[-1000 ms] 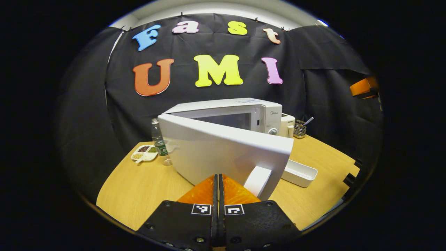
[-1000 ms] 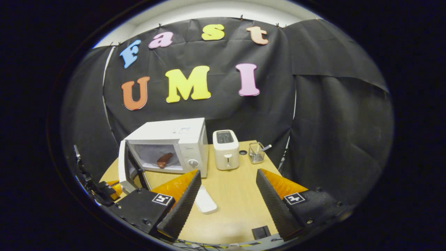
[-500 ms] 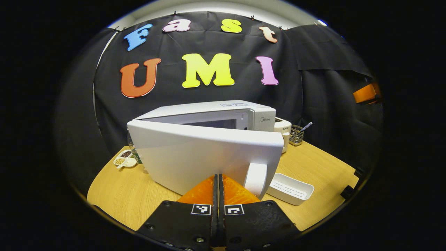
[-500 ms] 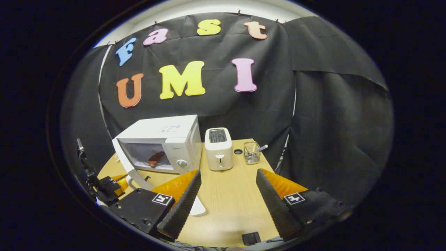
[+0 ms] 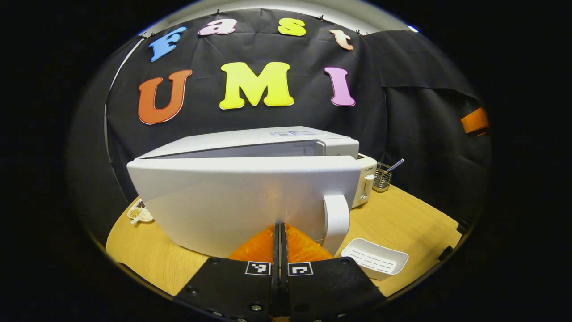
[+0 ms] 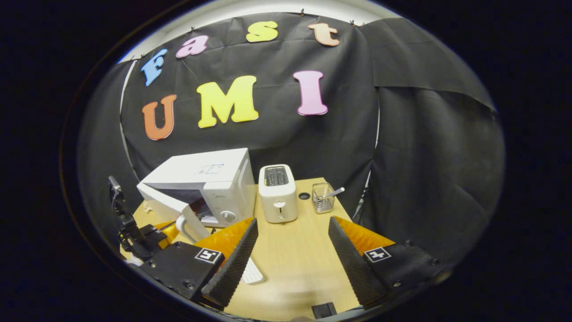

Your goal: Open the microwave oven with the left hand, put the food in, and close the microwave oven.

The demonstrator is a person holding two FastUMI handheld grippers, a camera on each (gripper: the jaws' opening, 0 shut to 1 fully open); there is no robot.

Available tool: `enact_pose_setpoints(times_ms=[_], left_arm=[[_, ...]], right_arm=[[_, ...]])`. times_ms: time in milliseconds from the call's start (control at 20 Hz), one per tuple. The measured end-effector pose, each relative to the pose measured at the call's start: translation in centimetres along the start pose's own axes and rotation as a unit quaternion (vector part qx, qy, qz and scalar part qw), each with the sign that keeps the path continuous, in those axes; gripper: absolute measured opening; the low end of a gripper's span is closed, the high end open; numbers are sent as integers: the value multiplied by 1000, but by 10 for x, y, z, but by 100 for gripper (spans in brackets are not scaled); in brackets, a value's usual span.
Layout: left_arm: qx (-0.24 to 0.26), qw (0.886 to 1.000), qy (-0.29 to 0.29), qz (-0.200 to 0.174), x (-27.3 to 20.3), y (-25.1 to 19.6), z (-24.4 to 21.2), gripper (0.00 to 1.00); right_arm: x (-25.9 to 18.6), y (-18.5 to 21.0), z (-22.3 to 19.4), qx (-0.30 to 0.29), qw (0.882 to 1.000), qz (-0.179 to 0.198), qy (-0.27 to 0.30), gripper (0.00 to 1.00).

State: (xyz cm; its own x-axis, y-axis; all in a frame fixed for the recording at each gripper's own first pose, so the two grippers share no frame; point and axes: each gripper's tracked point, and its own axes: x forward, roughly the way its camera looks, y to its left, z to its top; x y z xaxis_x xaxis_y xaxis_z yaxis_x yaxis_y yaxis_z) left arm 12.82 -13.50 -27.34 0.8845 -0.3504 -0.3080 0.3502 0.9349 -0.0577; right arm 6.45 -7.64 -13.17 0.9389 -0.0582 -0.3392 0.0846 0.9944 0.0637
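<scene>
The left tongs [image 5: 280,232], pinched together on nothing, press their tips against the nearly shut microwave door [image 5: 241,201] beside its handle [image 5: 336,221]; pushing steadily and squarely should latch it, while the right tongs [image 6: 290,250] hang wide open, empty.

Showing white microwave [image 5: 250,197], white toaster [image 6: 278,193], white ribbed tray [image 5: 375,258], light wood-grain table [image 6: 290,264], black cloth wall [image 6: 424,147].

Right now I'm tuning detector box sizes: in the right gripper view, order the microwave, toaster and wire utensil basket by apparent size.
1. microwave, largest
2. toaster
3. wire utensil basket, smallest

All stand about equally far back, so nearness barely skews this.
</scene>
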Motion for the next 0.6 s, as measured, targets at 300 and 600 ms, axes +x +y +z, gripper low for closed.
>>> enact_pose_setpoints(times_ms=[300, 600], left_arm=[[8, 1000, -1, -13, 28, -12, 9, 0], [-6, 1000, 1, -4, 51, -12, 16, 0]], right_arm=[[7, -6, -4, 14, 1000, -11, 9, 100], [11, -11, -7, 22, 999, -18, 18, 100]])
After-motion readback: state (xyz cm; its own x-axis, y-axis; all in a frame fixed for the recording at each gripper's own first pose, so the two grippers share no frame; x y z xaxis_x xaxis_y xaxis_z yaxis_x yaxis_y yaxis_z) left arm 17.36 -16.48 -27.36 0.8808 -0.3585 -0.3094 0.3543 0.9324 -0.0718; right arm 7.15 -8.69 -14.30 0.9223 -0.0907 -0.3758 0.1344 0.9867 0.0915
